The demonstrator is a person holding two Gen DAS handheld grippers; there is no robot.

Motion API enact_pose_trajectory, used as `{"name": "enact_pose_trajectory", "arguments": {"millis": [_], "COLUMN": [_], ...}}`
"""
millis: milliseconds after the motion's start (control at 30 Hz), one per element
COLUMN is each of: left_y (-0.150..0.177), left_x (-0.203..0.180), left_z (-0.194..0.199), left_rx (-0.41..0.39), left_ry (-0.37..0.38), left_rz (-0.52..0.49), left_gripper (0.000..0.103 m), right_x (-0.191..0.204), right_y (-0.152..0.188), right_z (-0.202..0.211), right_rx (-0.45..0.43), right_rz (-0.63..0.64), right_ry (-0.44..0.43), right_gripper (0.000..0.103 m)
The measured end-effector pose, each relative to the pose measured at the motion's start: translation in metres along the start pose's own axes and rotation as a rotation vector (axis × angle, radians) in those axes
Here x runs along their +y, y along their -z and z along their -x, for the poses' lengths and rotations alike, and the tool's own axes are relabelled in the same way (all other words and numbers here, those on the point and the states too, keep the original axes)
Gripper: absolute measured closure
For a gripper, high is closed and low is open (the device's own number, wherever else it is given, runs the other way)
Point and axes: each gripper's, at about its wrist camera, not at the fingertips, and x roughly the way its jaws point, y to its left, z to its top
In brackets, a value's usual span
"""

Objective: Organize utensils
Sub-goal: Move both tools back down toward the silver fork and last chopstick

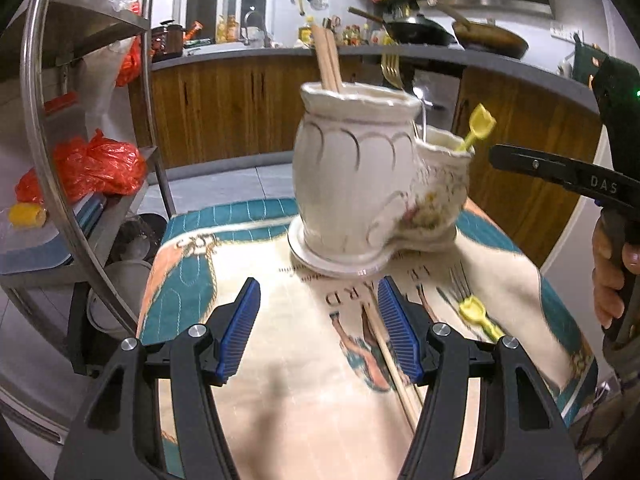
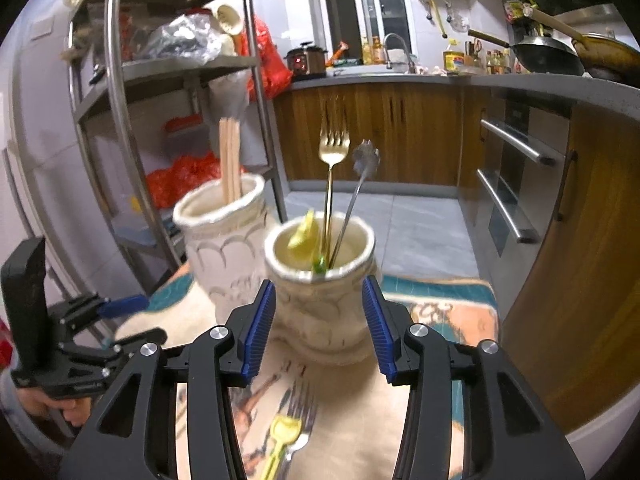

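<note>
A: What writing can you read?

B: In the left wrist view, "DAS" in pale letters on the black arm of the right gripper (image 1: 520, 160) at the right edge. The printed cloth (image 1: 300, 400) under everything shows mirrored letters near the frame's centre, something like "RD"; the rest is too blurred.

A: How do the jaws stand?

B: The left gripper (image 1: 318, 328) has its blue pads spread wide with nothing between them. The right gripper (image 2: 320, 326) is likewise spread, holding nothing.

A: And the utensils?

B: The tall white jar (image 2: 224, 236), left of centre, holds wooden chopsticks (image 2: 230, 160). The shorter jar (image 2: 320, 280) beside it, dead centre, holds a gold fork (image 2: 333, 168), a silver utensil (image 2: 362, 176) and a yellow plastic spoon (image 2: 304, 236).

A: Anything loose?

B: On the cloth, at the bottom of the right wrist view, a silver fork (image 2: 300, 412) lies with a yellow spoon (image 2: 282, 440) on top. A single chopstick (image 1: 390, 364) lies lower right of centre in the left view.
</note>
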Motion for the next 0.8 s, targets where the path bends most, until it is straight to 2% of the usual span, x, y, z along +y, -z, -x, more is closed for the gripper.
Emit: {"name": "enact_pose_trajectory", "arguments": {"millis": [100,133,233,300,400,533,800], "left_y": [0.007,0.009,0.014,0.017,0.021,0.027,0.031], "left_x": [-0.004,-0.005,-0.009,-0.012,-0.017,-0.023,-0.034], "left_z": [-0.002,-0.002,-0.003,-0.004,-0.005,-0.011,-0.013], "left_rx": [0.046,0.057,0.088,0.108,0.134,0.186,0.221], "left_ry": [0.013,0.017,0.038,0.053,0.061,0.066,0.074], "left_rz": [-0.017,-0.019,-0.023,-0.029,-0.043,-0.055,-0.083], "left_gripper": [0.045,0.050,0.060,0.062,0.064,0.074,0.076], "right_x": [0.004,0.007,0.011,0.012,0.012,0.012,0.014], "right_y": [0.012,0.017,0.032,0.042,0.054,0.069,0.086], "right_z": [0.000,-0.001,-0.003,-0.005,-0.007,-0.009,-0.014], "right_rx": [0.062,0.091,0.179,0.227,0.274,0.326,0.390], "right_rz": [0.020,0.040,0.053,0.052,0.050,0.035,0.033], "right_ry": [-0.004,0.004,-0.008,-0.018,-0.024,-0.056,-0.071], "right_gripper": [0.056,0.056,0.063,0.066,0.074,0.083,0.084]}}
